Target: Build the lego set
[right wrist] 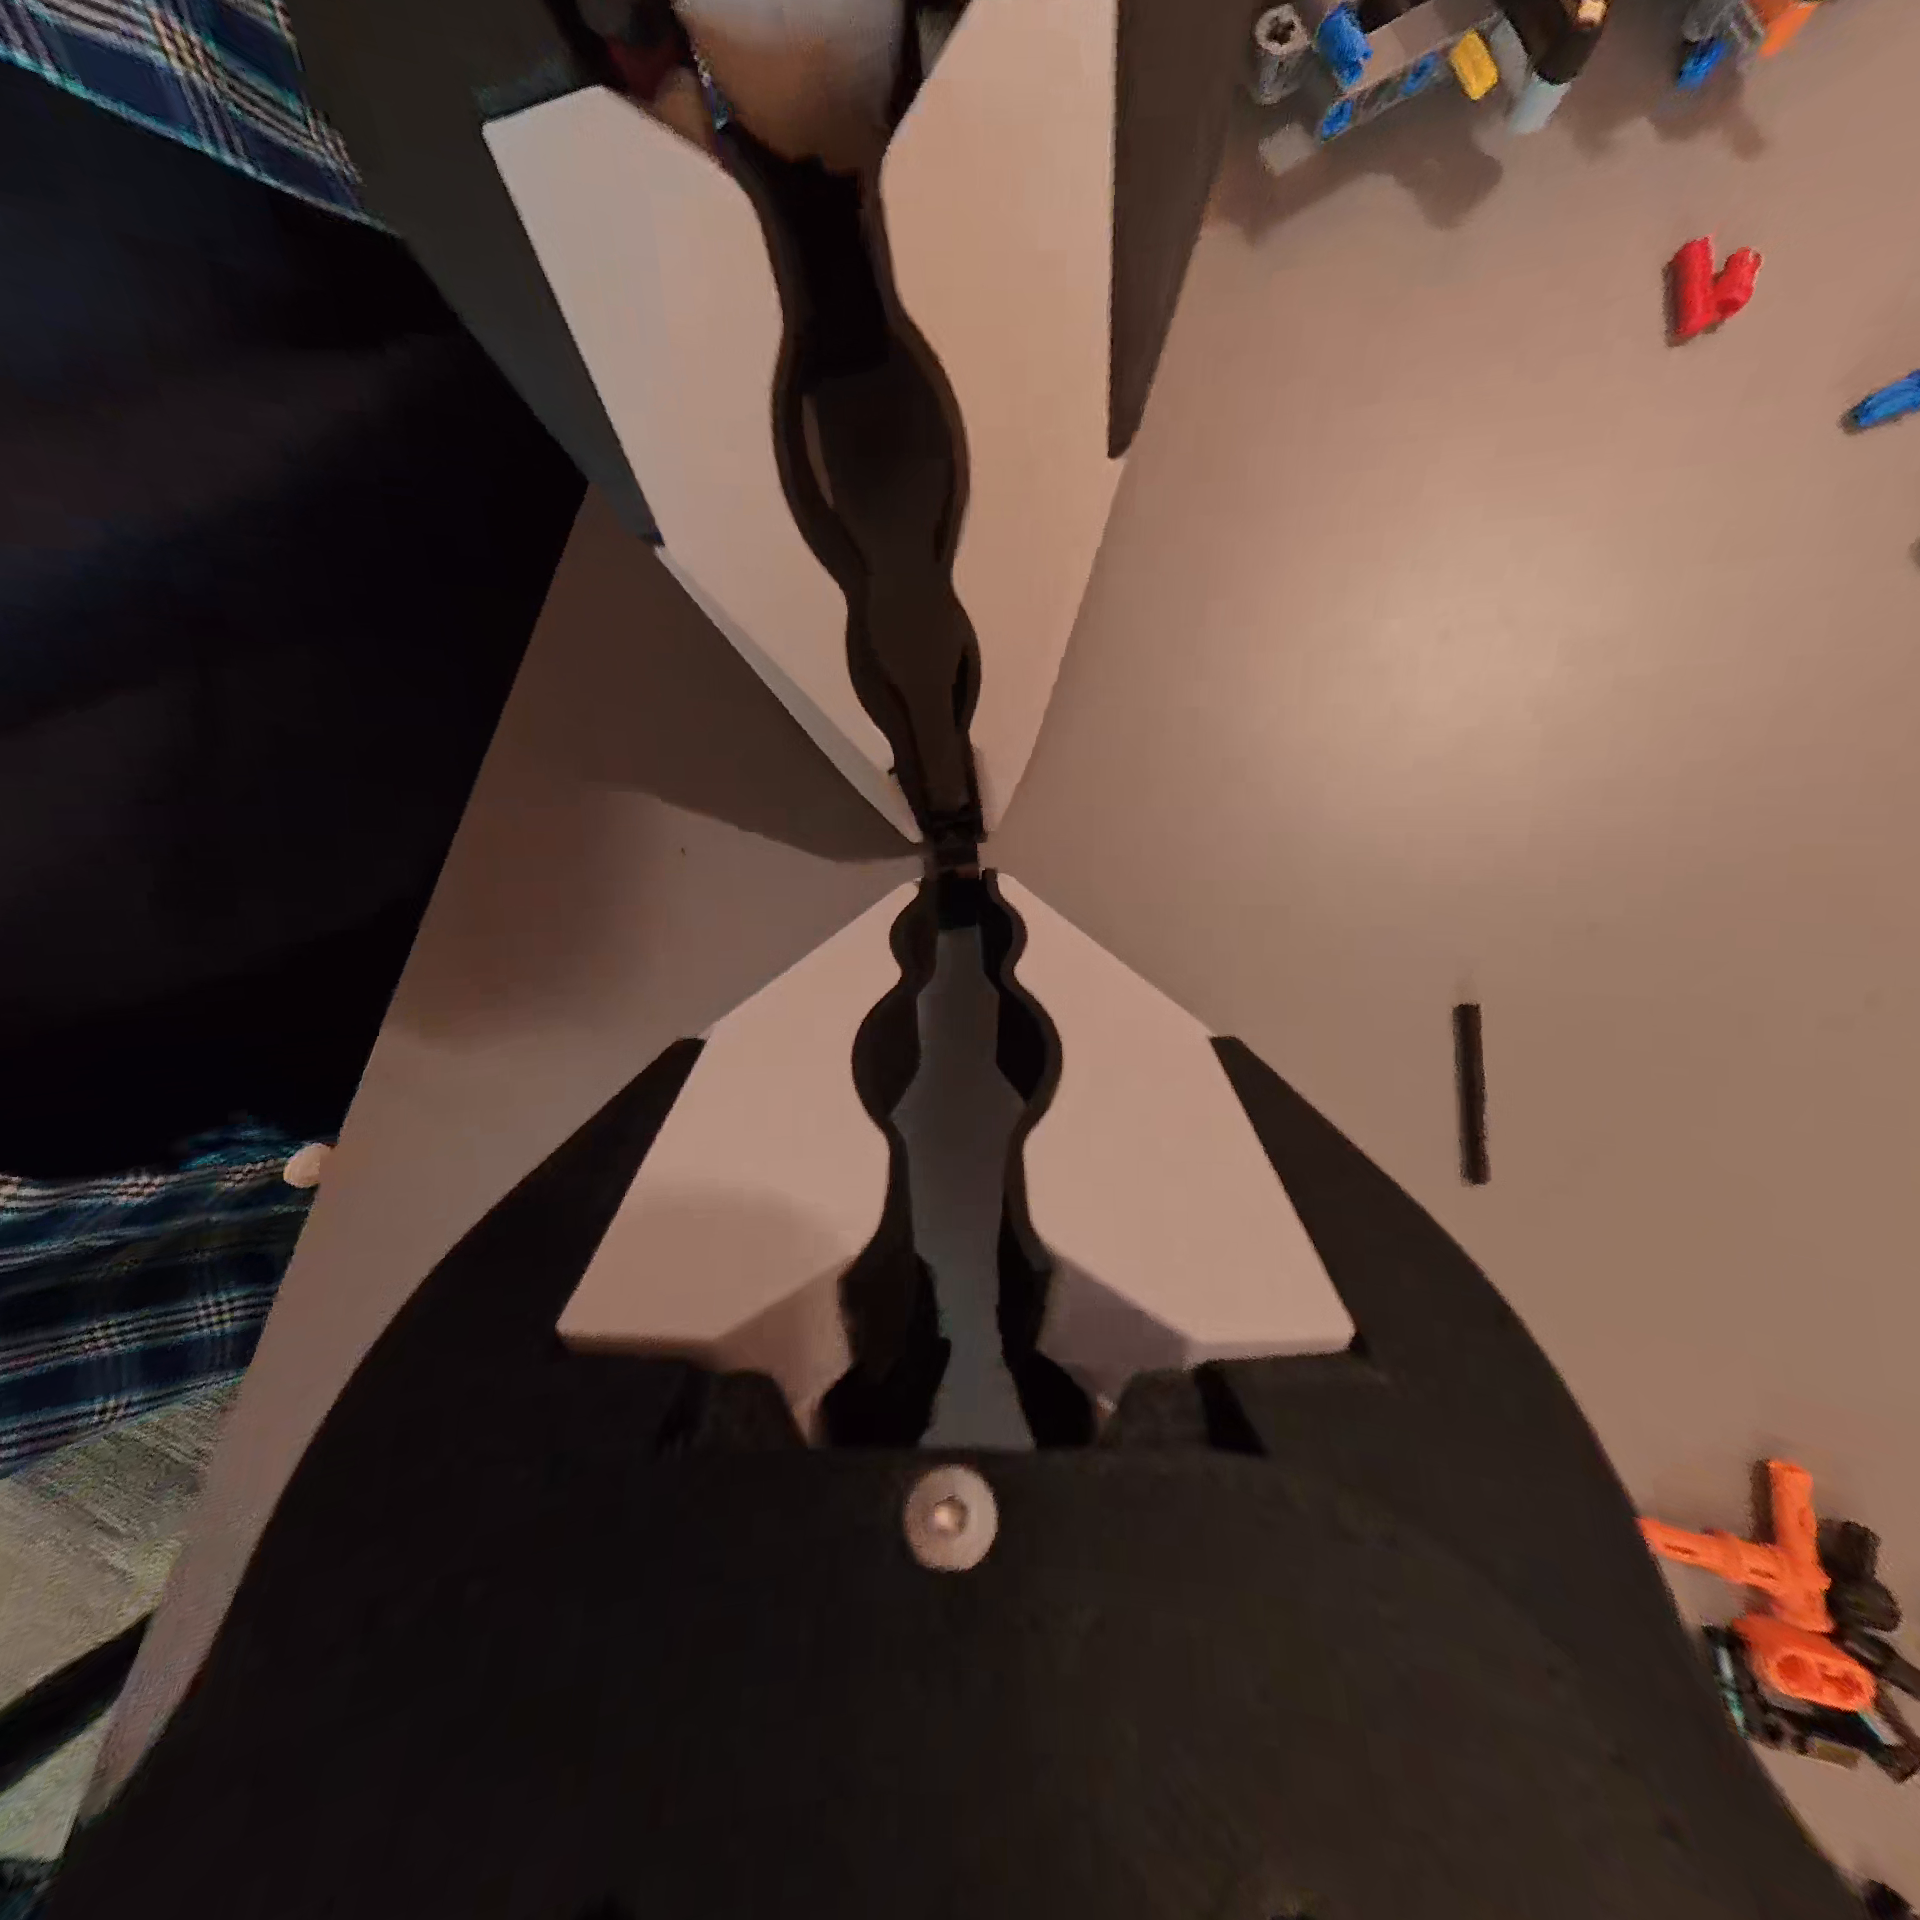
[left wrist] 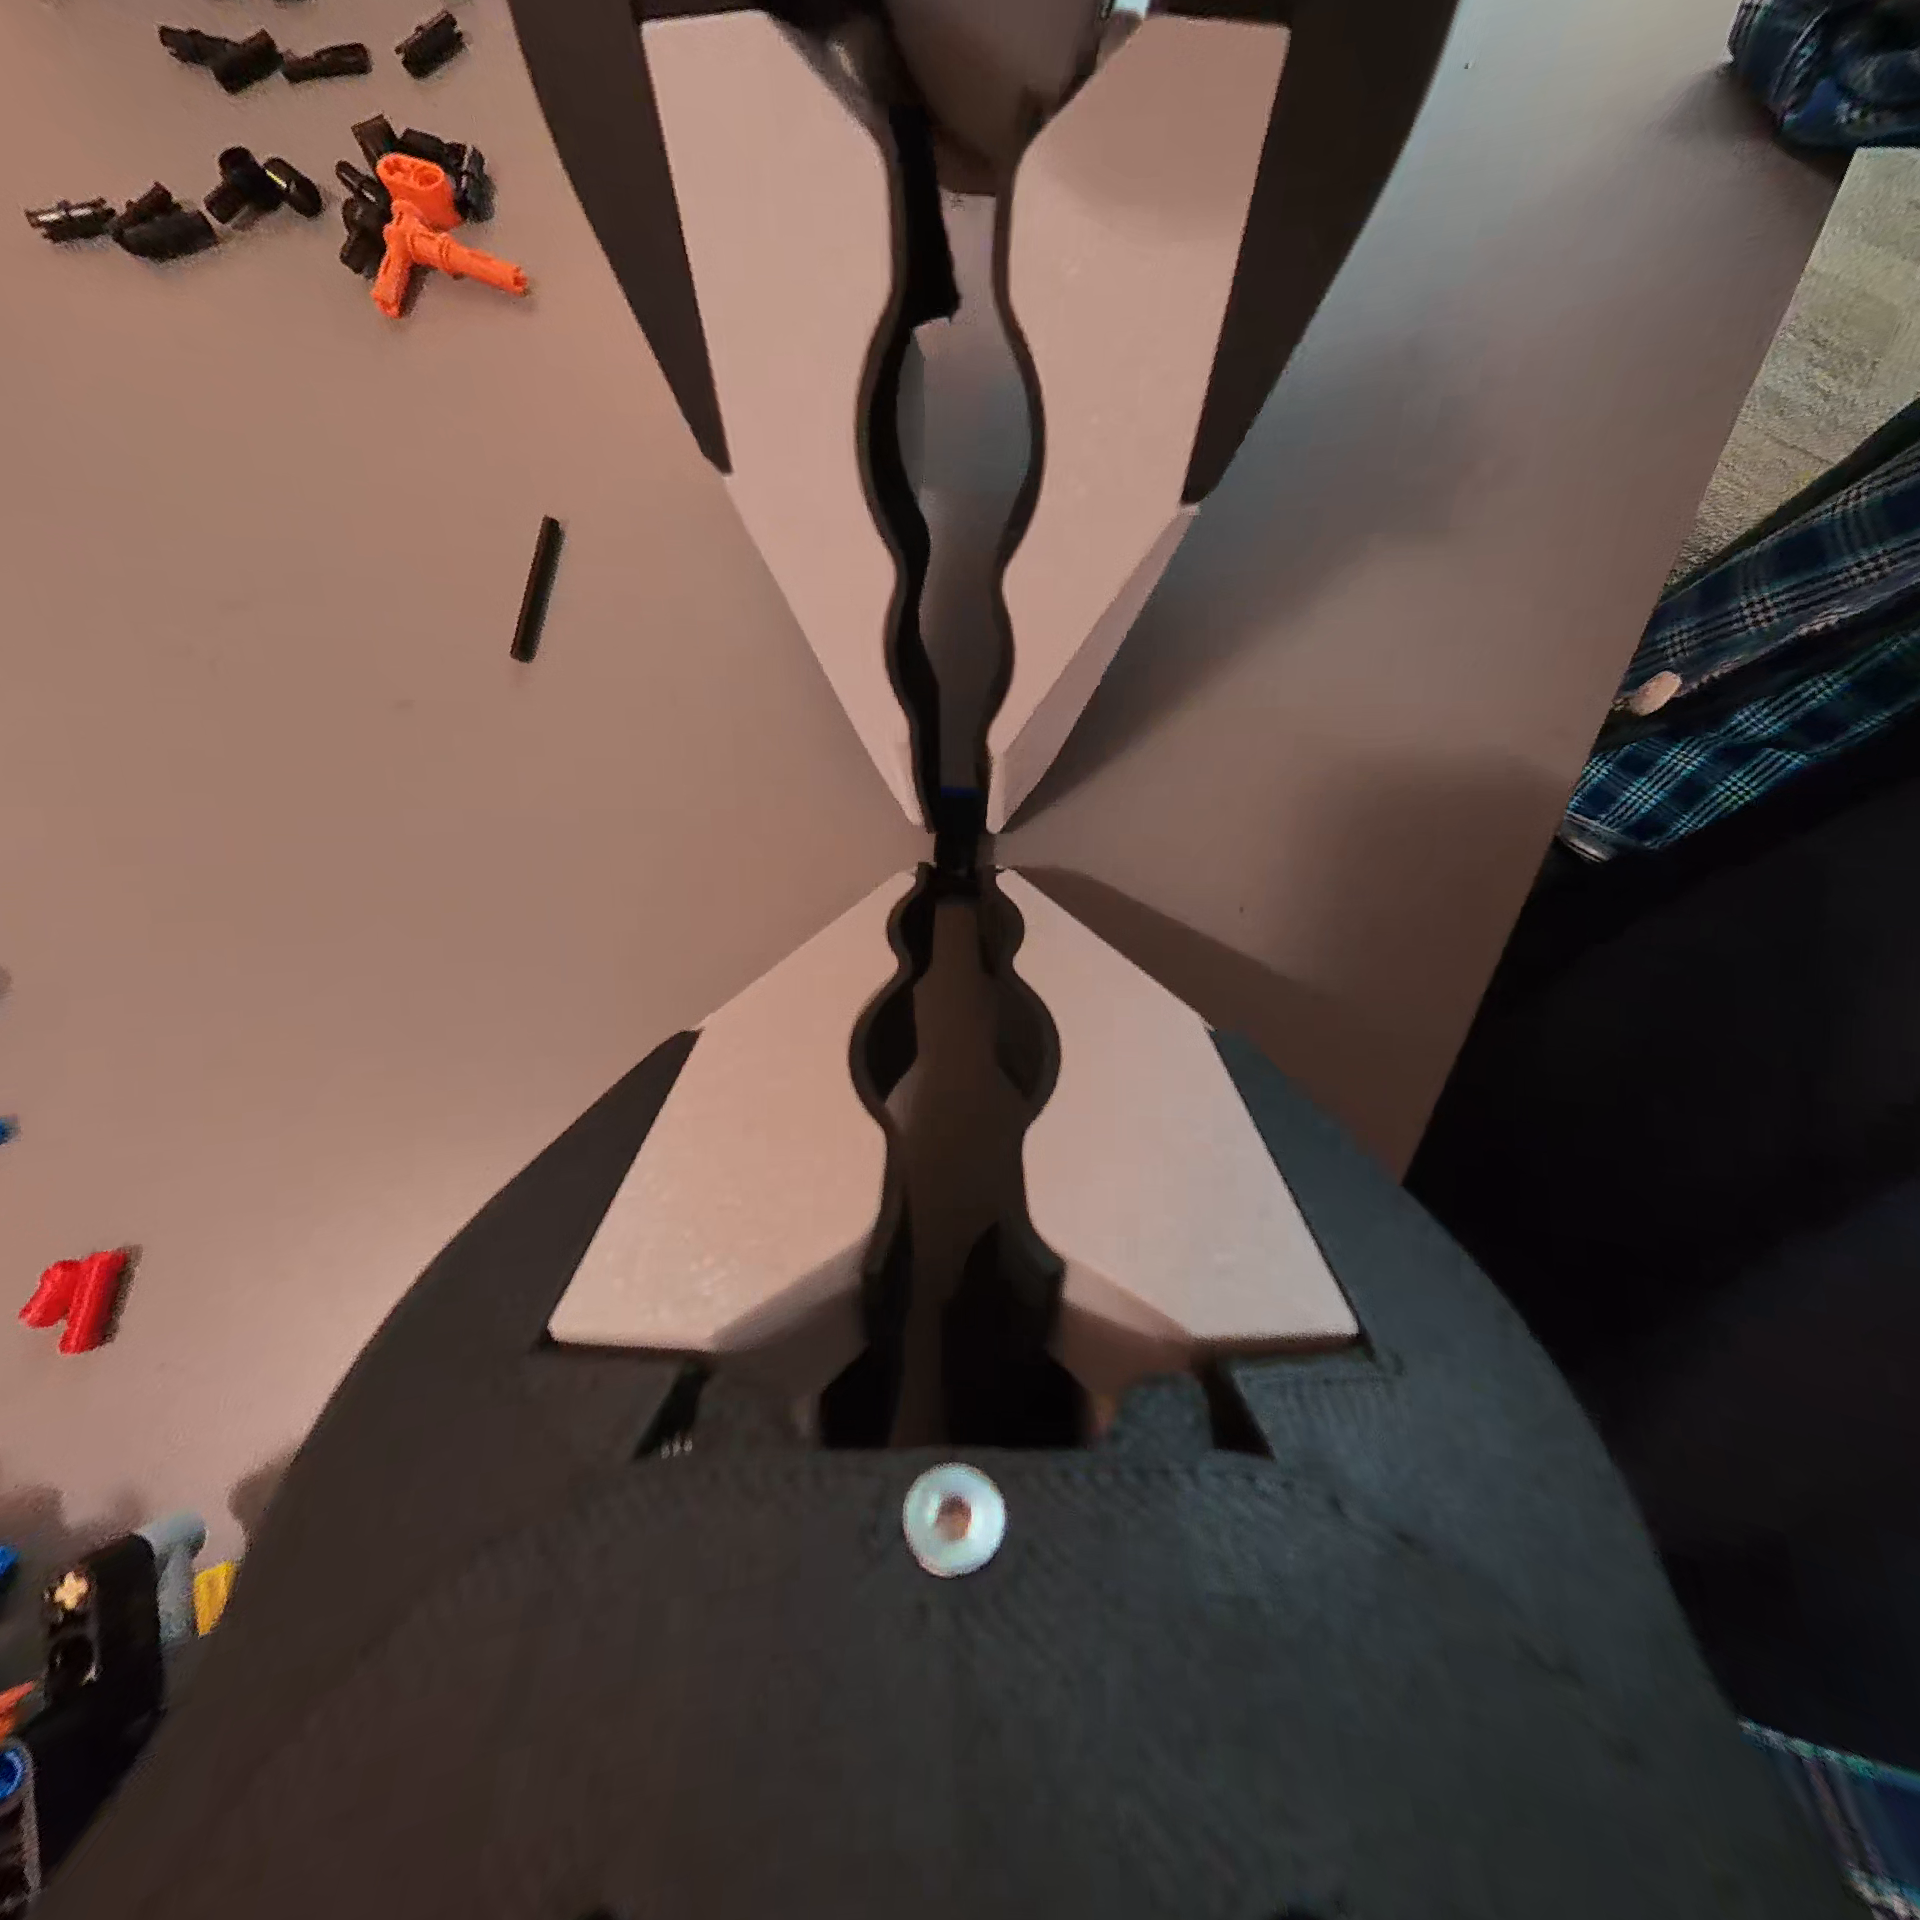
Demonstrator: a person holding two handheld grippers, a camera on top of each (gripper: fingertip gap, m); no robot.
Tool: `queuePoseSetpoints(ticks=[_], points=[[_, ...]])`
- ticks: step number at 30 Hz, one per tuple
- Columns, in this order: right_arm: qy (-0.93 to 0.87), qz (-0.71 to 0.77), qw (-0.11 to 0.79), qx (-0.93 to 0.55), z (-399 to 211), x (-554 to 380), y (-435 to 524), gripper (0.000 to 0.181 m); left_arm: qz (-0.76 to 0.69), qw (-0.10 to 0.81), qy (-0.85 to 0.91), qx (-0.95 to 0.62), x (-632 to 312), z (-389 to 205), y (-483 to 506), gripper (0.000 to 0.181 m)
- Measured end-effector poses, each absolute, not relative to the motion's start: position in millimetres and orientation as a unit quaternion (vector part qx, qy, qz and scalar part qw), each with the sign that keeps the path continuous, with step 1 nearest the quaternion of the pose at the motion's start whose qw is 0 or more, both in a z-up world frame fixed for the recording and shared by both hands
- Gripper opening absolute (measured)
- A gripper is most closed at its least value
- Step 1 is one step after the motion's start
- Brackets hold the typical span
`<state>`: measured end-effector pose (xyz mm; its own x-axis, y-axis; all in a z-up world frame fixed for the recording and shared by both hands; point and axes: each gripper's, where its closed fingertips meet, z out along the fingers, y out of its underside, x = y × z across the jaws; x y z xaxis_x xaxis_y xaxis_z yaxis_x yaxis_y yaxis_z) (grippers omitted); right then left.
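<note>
My left gripper [left wrist: 956,883] and my right gripper [right wrist: 956,883] meet tip to tip above the table. In the left wrist view the right gripper [left wrist: 956,808] comes in from the top. In the right wrist view the left gripper [right wrist: 951,821] does the same. Each is shut on a small black piece [left wrist: 956,847] [right wrist: 954,854] pinched at the meeting point. A bit of blue shows at the right gripper's tips. I cannot tell whether it is one piece or two joined. A partly built grey, blue and yellow assembly [right wrist: 1392,73] lies at the table's far side, and it also shows in the left wrist view [left wrist: 94,1642].
Loose parts lie on the table: orange pieces [left wrist: 426,223] [right wrist: 1787,1600] among several black connectors [left wrist: 239,197], a black axle [left wrist: 535,587] [right wrist: 1470,1091], a red piece [left wrist: 78,1299] [right wrist: 1709,286], a blue piece [right wrist: 1886,400]. The table edge and plaid cloth [left wrist: 1766,644] [right wrist: 135,1278] are close by. Left and right tips are no more than a few centimetres apart. The black axle [right wrist: 1470,1091] lies around 9 cm away from my right fingertips. The left camera catches it too, in the left wrist view [left wrist: 539,587].
</note>
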<state>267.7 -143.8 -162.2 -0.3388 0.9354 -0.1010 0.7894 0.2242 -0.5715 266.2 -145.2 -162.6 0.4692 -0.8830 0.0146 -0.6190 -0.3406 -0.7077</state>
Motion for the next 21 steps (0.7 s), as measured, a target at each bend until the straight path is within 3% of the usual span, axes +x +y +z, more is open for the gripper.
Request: queuePoseSetpoints(ticks=[21], points=[[-0.865, 0.248, 0.095, -0.426, -163.3, 266.6, -145.7, 0.005, -0.221, 0.291, 0.526, -0.768, 266.2, -162.9, -146.1, 0.008]])
